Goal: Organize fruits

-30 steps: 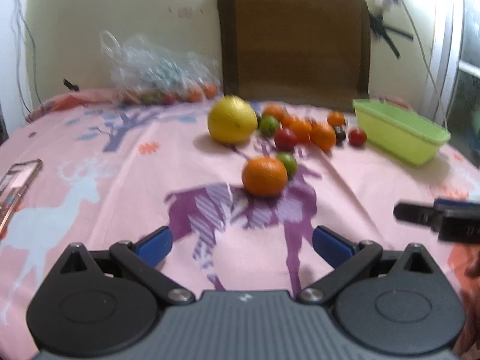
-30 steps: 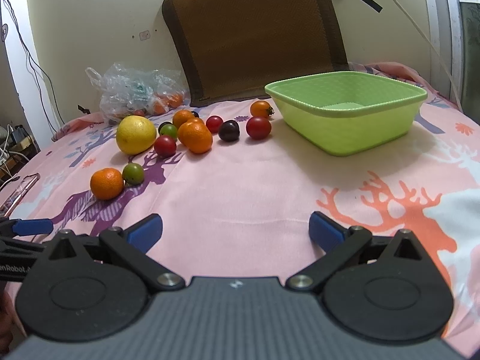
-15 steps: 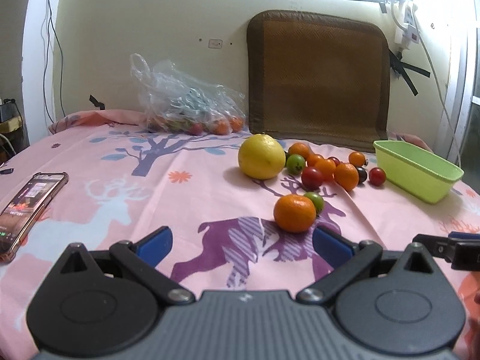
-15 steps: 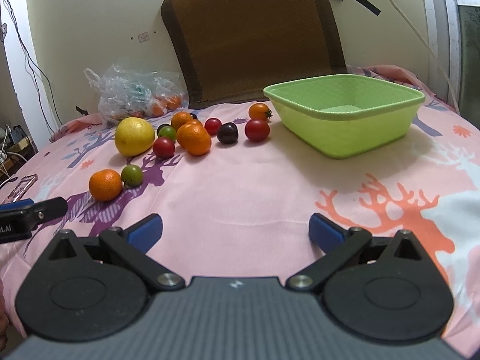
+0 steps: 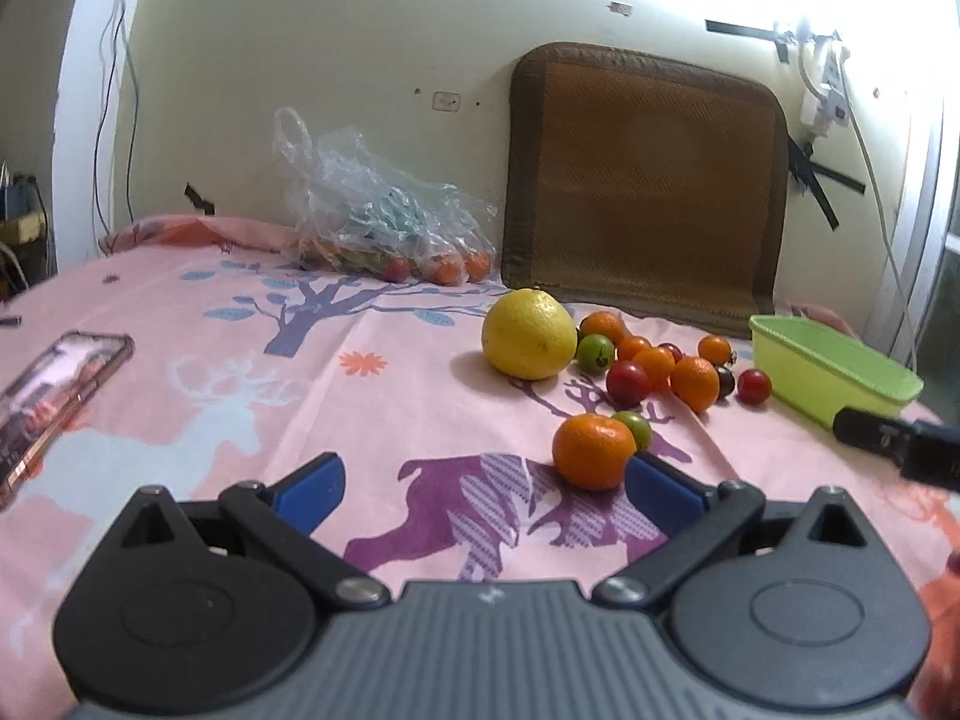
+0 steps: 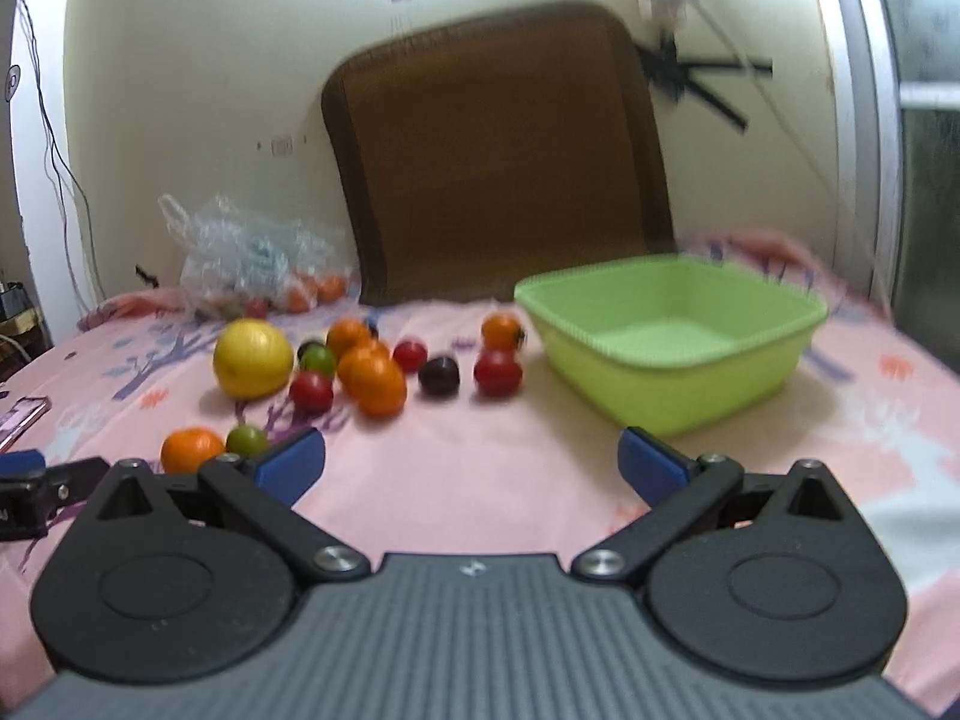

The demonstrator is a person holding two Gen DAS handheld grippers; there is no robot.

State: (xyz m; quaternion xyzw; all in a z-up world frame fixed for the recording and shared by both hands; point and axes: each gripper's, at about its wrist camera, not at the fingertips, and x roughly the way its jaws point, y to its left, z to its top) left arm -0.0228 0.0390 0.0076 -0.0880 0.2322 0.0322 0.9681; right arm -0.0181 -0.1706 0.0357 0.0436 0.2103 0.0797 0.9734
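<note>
fruits: lemon [image 5: 528, 333], oranges, tomatoes clustered mid-bed; one orange [image 5: 593, 450] apart, nearer
basin [image 6: 671, 338]: green, upright, right edge

The pink cloth [image 6: 480, 450] lies bare between the fruit cluster [image 6: 372, 372] and the green basin [image 6: 666, 342], a lane wide enough for the right gripper [image 6: 471, 462], whose jaws stand wide apart. Ahead of the left gripper [image 5: 480, 483], also wide apart, a lone orange [image 5: 593, 450] with a green fruit [image 5: 635, 427] touching it blocks the right side. A phone [image 5: 54, 396] lies far left; bare cloth lies between.
</note>
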